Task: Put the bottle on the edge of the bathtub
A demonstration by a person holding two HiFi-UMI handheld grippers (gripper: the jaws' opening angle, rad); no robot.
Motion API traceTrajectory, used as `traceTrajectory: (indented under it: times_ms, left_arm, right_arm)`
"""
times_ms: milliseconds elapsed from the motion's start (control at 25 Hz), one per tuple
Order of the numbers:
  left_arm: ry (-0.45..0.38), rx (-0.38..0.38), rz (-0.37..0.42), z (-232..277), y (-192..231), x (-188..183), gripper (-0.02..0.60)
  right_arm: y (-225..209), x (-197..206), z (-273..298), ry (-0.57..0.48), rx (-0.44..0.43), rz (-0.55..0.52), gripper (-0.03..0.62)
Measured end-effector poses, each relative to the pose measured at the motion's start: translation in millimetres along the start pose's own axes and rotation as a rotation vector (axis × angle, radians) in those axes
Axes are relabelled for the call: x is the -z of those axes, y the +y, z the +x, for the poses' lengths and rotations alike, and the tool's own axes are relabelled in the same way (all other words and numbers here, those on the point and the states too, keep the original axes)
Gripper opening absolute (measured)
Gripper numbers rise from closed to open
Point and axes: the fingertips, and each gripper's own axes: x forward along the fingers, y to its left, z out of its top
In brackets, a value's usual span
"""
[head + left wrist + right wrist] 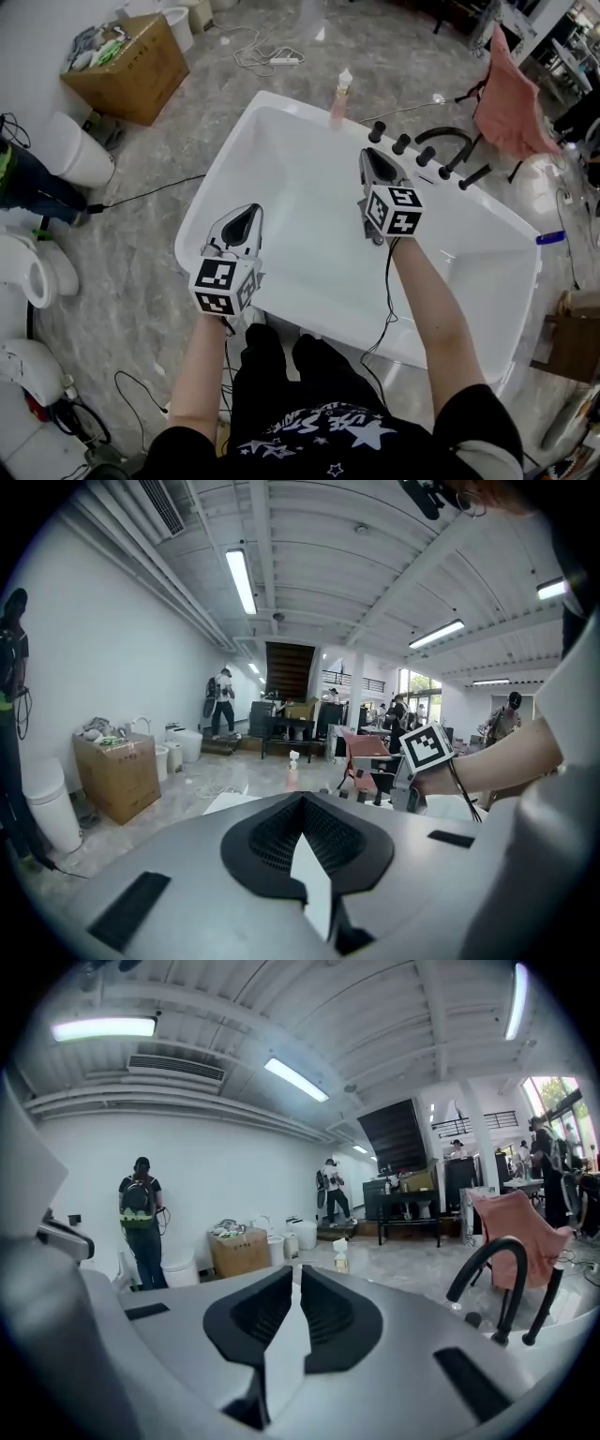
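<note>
Where the far rim of the bathtub (pixel 309 225) meets the floor behind it, we list one bottle (pixel 341 97): pinkish body, white top, standing on that rim. Its long axis is vertical, base on the rim and top pointing up; both gripper views show it upright too (pixel 293 769) (pixel 340 1257). Nothing touches it.

Just right of the bottle, on the same rim, we record a set of black tap fittings (pixel 433 148): a curved spout and several knobs.

Nearer, over the tub's basin, the right gripper (pixel 367 155) is held with its jaws pointing toward the far rim, well short of the bottle. In its own view (pixel 292 1274) the jaws are drawn together to a thin slit with nothing between them.

The left gripper (pixel 253 210) sits over the near left rim, well apart from the bottle. In its own view (pixel 302 799) the jaws are clenched on nothing.

Beyond the tub we note:
- a cardboard box (pixel 127 61) on the floor, far left;
- a white cable and power strip (pixel 281 61) on the floor beyond the bottle;
- a pink cloth (pixel 511 94) draped over a stand, far right.
</note>
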Motion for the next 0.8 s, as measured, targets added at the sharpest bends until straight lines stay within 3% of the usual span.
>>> traceTrajectory:
  times_ms: [360, 560, 800]
  left_arm:
    - [0.073, 0.065, -0.032, -44, -48, 33, 0.015]
    - [0.095, 0.112, -0.030, -72, -69, 51, 0.015]
    - [0.088, 0.142, -0.016, -132, -90, 56, 0.015]
  right_arm:
    - [49, 11, -91, -0.007, -0.098, 0.009, 0.015]
    - [77, 20, -141, -0.004, -0.104, -0.048, 0.015]
    - [119, 19, -206, -0.020, -0.094, -0.028, 0.015]
